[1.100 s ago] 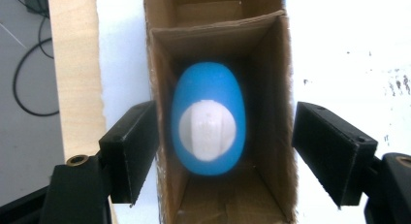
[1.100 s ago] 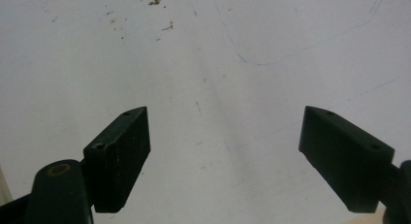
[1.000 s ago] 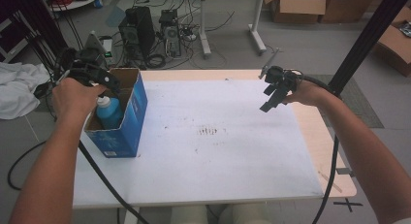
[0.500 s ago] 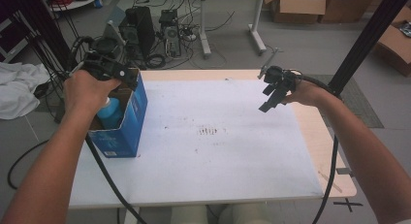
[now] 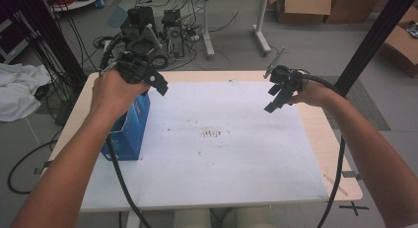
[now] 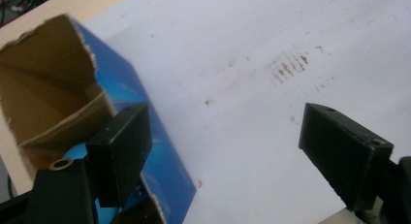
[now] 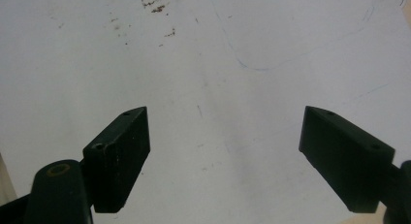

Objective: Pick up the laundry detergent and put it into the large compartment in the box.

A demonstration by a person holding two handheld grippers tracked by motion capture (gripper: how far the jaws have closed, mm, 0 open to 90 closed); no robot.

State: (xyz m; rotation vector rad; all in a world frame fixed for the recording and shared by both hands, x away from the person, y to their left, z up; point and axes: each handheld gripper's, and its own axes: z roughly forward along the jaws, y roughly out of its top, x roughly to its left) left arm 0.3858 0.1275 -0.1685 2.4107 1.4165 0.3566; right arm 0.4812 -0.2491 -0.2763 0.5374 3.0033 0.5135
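Above the blue box (image 5: 129,132), left gripper (image 5: 156,85) now raised, seemingly empty.

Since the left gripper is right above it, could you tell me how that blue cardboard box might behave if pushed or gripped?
The blue box is thin cardboard with a torn open top, so its walls would probably flex under a pinch. It stands taller than wide near the table edge, so a high push might tip it. Its flat base should slide, not roll.

Left hand-held gripper (image 5: 148,75) raised, jaws apart; right hand-held gripper (image 5: 278,95) same.
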